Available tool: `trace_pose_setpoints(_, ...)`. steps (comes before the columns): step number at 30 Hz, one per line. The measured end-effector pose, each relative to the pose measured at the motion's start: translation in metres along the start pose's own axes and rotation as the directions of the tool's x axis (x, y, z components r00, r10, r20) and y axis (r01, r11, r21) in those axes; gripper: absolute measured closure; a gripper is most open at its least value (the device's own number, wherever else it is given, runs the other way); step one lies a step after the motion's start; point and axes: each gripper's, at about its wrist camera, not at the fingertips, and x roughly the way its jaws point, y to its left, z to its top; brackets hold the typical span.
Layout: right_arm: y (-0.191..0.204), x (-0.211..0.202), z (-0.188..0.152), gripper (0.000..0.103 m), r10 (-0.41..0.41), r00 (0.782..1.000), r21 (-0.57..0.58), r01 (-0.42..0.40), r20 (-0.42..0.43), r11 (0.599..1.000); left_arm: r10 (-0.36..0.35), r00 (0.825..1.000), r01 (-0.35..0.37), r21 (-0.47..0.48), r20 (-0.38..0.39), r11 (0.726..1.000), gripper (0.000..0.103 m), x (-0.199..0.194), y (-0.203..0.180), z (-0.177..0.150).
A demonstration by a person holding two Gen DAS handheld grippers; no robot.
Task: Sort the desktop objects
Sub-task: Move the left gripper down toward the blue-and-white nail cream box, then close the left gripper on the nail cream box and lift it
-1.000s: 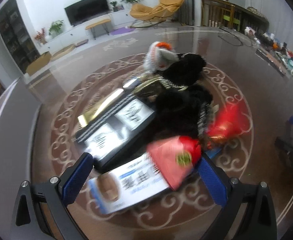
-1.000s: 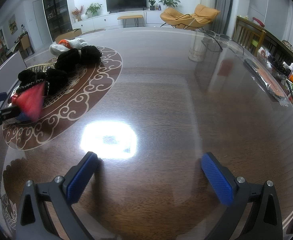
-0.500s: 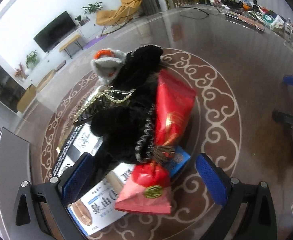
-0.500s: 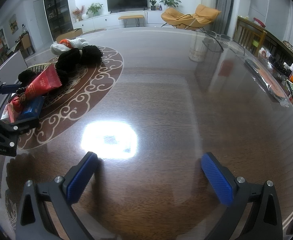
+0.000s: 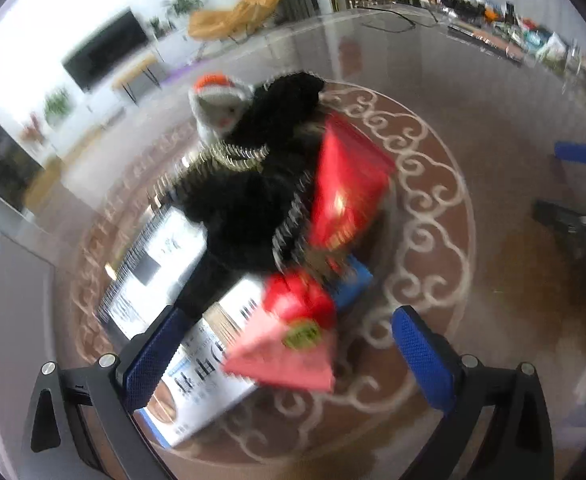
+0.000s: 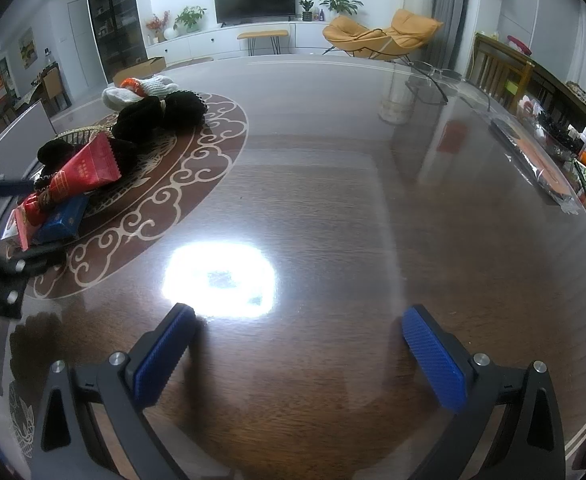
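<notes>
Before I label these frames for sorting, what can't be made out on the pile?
- White box print: left wrist view, motion-blurred, partly under the red packet.
- Blue box: both views, mostly covered by the red packet.
- Left gripper: right wrist view, cut off by the left edge.

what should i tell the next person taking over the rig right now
Left gripper: open, empty, hovering over the pile, fingers either side of the red snack packet.
Right gripper: open, empty, above the bare wooden table.
Still heaped on the patterned round mat: red packet, blue box, white printed box, black plush, white gloves.
Done: nothing visibly sorted. Left: everything.
</notes>
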Motion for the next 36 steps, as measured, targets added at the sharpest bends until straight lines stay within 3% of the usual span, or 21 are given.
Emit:
trace_pose_setpoints(12, 0.0, -0.001, -0.001, 0.0, 0.008, 1.0, 0.004, -0.008, 0.005, 1.0, -0.062, 0.998, 0.064, 0.069, -0.033, 0.996, 0.0, -0.018, -0.002, -0.022)
trace_pose_setpoints(17, 0.002, -0.001, 0.0, 0.0, 0.006, 1.0, 0.002, -0.006, 0.004, 1.0, -0.081, 0.997, 0.081, -0.046, -0.008, 0.996, 0.0, -0.028, 0.028, -0.022)
trace_pose_setpoints(21, 0.002, -0.001, -0.001, 0.0, 0.007, 1.0, 0.002, -0.007, 0.005, 1.0, -0.141, 0.99, 0.139, -0.151, -0.002, 0.979, 0.0, -0.029, 0.054, -0.025)
trace_pose_setpoints(24, 0.002, -0.001, -0.001, 0.0, 0.005, 1.0, 0.001, -0.005, 0.004, 1.0, -0.15, 0.988, 0.147, -0.091, -0.021, 0.985, 0.0, -0.023, 0.046, -0.027)
trace_pose_setpoints(28, 0.002, -0.001, -0.001, 0.0, 0.006, 1.0, 0.001, -0.006, 0.004, 1.0, -0.084, 0.996, 0.087, 0.064, -0.042, 0.994, 0.0, -0.015, 0.018, -0.027)
trace_pose_setpoints(30, 0.002, -0.001, -0.001, 0.0, 0.004, 1.0, -0.001, -0.004, 0.003, 1.0, -0.07, 0.996, 0.074, 0.097, -0.046, 0.993, 0.0, -0.013, 0.012, -0.025)
trace_pose_setpoints(36, 0.002, 0.0, -0.002, 0.0, 0.002, 1.0, -0.002, -0.002, 0.002, 1.0, -0.103, 0.994, 0.106, 0.081, -0.04, 0.991, 0.0, -0.011, 0.0, -0.013)
